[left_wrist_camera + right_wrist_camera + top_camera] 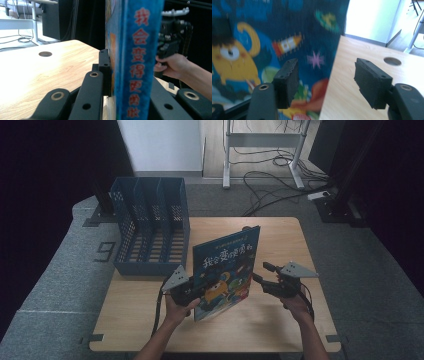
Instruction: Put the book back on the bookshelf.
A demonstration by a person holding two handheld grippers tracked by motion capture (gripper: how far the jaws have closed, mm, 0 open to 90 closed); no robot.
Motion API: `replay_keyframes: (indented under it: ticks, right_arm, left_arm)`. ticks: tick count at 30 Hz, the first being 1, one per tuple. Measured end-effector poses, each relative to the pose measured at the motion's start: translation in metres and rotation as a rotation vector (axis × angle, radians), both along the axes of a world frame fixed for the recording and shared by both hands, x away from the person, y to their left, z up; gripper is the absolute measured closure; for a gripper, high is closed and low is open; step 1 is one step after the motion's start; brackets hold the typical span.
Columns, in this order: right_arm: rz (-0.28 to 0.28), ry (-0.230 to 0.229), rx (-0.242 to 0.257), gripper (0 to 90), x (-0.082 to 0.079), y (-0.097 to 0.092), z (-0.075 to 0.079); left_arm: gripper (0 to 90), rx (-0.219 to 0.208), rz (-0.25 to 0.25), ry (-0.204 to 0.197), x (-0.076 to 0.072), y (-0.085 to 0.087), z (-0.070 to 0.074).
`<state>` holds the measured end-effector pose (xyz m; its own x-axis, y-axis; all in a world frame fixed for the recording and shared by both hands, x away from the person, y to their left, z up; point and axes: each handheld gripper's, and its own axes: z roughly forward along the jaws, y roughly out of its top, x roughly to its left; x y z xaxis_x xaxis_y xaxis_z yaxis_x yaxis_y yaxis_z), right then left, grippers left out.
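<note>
Book [227, 270] standing upright on the table [280, 232], mid-table, just right of the blue file rack [150, 227]. My left gripper [192, 292] clamped on its spine edge. Right gripper [260, 272] jaws apart, nothing between, just beside the cover's right edge.

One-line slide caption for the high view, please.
Left gripper holds a picture book upright on the table; right gripper open beside it.
</note>
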<state>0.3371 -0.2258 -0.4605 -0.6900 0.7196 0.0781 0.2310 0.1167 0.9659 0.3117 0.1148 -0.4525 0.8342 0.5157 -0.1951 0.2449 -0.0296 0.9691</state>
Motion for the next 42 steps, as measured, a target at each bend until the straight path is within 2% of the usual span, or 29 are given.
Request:
replay_keyframes:
  ticks: [7, 10, 16, 20, 22, 27, 31, 34, 39, 42]
  right_arm:
    - [-0.008, -0.017, 0.078, 26.7, 0.016, 0.013, 0.023]
    - [0.015, -0.016, 0.108, 25.8, 0.022, 0.019, 0.033]
    - [0.067, -0.017, 0.119, 25.1, 0.028, 0.032, 0.042]
    - [0.06, -0.02, 0.112, 25.3, 0.026, 0.036, 0.043]
    - [0.075, -0.022, 0.11, 27.2, 0.024, 0.037, 0.044]
    - [0.09, -0.036, 0.082, 27.4, 0.018, 0.042, 0.046]
    - [0.086, -0.045, 0.069, 27.8, 0.016, 0.043, 0.045]
    - [0.088, -0.044, 0.072, 28.1, 0.016, 0.041, 0.045]
    - [0.045, -0.023, 0.08, 28.1, 0.015, 0.031, 0.036]
    - [0.019, -0.012, 0.085, 28.3, 0.012, 0.023, 0.029]
  left_arm:
    - [82.2, 0.012, -0.006, -0.001, -0.002, 0.003, -0.002]
    - [82.0, 0.018, -0.006, -0.005, -0.003, 0.004, -0.002]
    - [81.7, 0.032, -0.01, -0.012, -0.004, 0.004, -0.002]
    - [80.8, 0.061, -0.008, -0.015, -0.005, 0.004, -0.003]
    - [80.0, 0.072, -0.003, -0.018, -0.006, 0.003, -0.003]
    - [78.5, 0.024, 0.018, -0.013, -0.005, 0.007, 0.002]
    - [77.4, 0.025, 0.025, -0.015, -0.005, 0.007, 0.009]
    - [79.5, 0.021, 0.022, -0.015, -0.006, 0.008, 0.009]
    - [81.4, -0.019, 0.033, 0.003, -0.005, 0.01, 0.004]
    - [81.8, -0.038, 0.037, -0.015, -0.007, 0.008, 0.003]
